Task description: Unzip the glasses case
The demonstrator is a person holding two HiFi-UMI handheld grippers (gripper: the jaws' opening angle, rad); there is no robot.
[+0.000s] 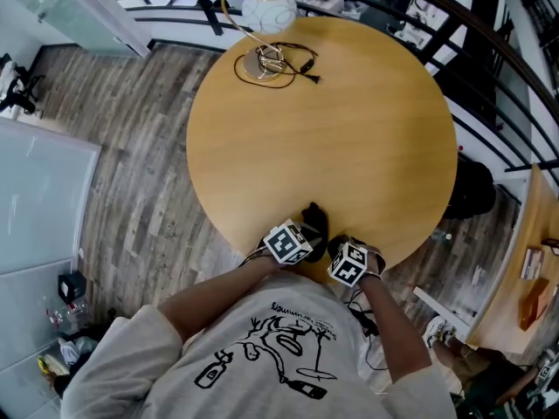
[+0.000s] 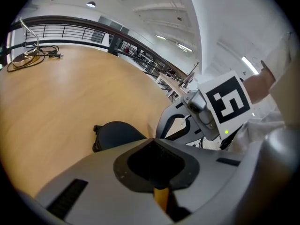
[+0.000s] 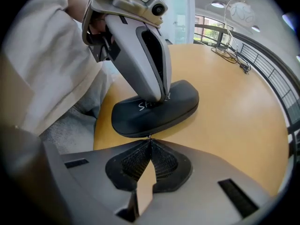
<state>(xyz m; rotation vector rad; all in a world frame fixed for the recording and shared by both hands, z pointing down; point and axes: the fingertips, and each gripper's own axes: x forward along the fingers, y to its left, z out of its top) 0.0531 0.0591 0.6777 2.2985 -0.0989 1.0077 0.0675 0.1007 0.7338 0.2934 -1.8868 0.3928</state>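
both closed | left gripper [image 2: 154, 138] tip pressing glasses case [image 3: 183, 100] | right gripper [image 3: 150, 140] pinching zipper pull [image 3: 149, 136]

Place type: office-style commercial interior, open-plan.
Bench: round wooden bench [image 1: 349, 147] carrying a globe-shade desk lamp [image 1: 266, 11] and its black cable [image 1: 297, 64].
Floor: grey wood-look planks [image 1: 131, 190].
Boundary: curved black railing [image 1: 489, 85] close behind the bench.
Partition: frosted glass panel [image 1: 39, 208] to the left.
Ceiling: white, high, with strip lights [image 2: 248, 64] and a recessed round light [image 2: 91, 4].
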